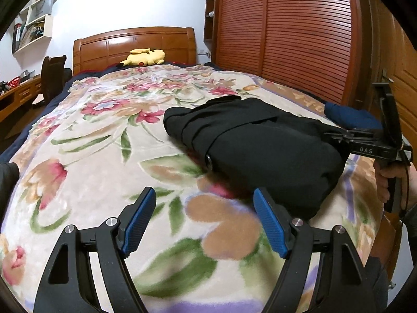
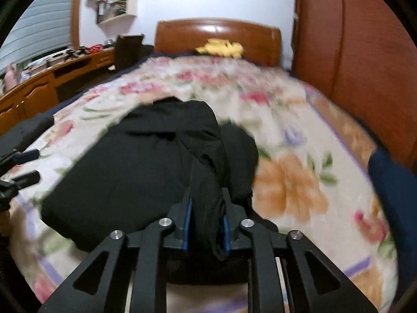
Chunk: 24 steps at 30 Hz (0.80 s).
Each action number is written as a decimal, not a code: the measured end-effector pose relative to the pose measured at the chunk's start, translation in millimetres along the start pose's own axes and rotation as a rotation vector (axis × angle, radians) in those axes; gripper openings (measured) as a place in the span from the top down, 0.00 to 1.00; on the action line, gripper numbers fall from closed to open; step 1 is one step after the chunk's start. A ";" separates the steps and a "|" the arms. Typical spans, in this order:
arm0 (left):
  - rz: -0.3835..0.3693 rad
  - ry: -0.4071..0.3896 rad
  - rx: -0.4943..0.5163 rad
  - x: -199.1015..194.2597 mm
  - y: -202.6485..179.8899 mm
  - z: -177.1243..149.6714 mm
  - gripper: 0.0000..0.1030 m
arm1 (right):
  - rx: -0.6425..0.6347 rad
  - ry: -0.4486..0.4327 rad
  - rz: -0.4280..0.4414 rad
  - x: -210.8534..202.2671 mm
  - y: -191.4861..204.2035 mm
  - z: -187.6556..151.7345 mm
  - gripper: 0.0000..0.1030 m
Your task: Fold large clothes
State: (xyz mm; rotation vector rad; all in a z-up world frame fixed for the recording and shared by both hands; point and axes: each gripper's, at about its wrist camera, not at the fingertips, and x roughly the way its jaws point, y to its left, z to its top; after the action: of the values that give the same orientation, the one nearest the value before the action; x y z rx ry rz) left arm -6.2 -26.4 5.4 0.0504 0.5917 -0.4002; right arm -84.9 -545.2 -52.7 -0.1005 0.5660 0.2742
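Observation:
A black garment [image 1: 260,146] lies bunched and partly folded on the floral blanket [image 1: 104,135], right of centre on the bed. My left gripper [image 1: 206,198] is open and empty, just above the blanket near the garment's front edge. My right gripper [image 2: 207,195] is shut on a fold of the black garment [image 2: 146,172] and holds it a little off the bed. It also shows in the left wrist view [image 1: 338,135] at the garment's right end. The left gripper [image 2: 26,167] shows open at the left edge of the right wrist view.
A yellow plush toy [image 1: 146,56] lies by the wooden headboard [image 1: 135,44]. A slatted wooden wardrobe [image 1: 286,31] stands along the bed's right side. A desk [image 2: 47,78] and a chair [image 1: 52,75] stand to the left. A dark blue sheet corner [image 2: 391,182] shows at the right.

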 end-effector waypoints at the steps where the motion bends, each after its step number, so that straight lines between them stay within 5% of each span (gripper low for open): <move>1: -0.003 0.001 -0.003 -0.9 0.4 -0.5 0.24 | 0.006 0.007 0.008 0.6 0.9 1.0 0.75; 3: -0.008 0.001 -0.008 -3.4 0.9 -1.1 0.24 | 0.001 0.001 -0.026 -4.9 3.2 5.1 0.59; 8: -0.009 -0.012 -0.007 -10.7 -0.3 -2.4 0.24 | -0.031 -0.053 -0.089 -32.8 17.3 18.8 0.45; 14: -0.008 -0.012 -0.012 -13.9 2.5 -3.4 0.24 | -0.137 -0.122 -0.074 -59.7 57.2 17.9 0.45; 19: -0.007 -0.024 -0.029 -19.0 7.4 -3.5 0.24 | -0.149 -0.082 0.009 -49.4 75.7 12.4 0.45; 24: 0.008 -0.031 -0.016 -22.4 7.2 -4.8 0.24 | -0.142 -0.017 0.000 -24.6 72.5 7.0 0.45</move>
State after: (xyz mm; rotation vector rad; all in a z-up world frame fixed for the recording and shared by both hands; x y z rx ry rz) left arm -22.9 -11.1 13.3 0.0313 0.5634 -0.3881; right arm -121.7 -480.1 -34.9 -0.2351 0.5293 0.3145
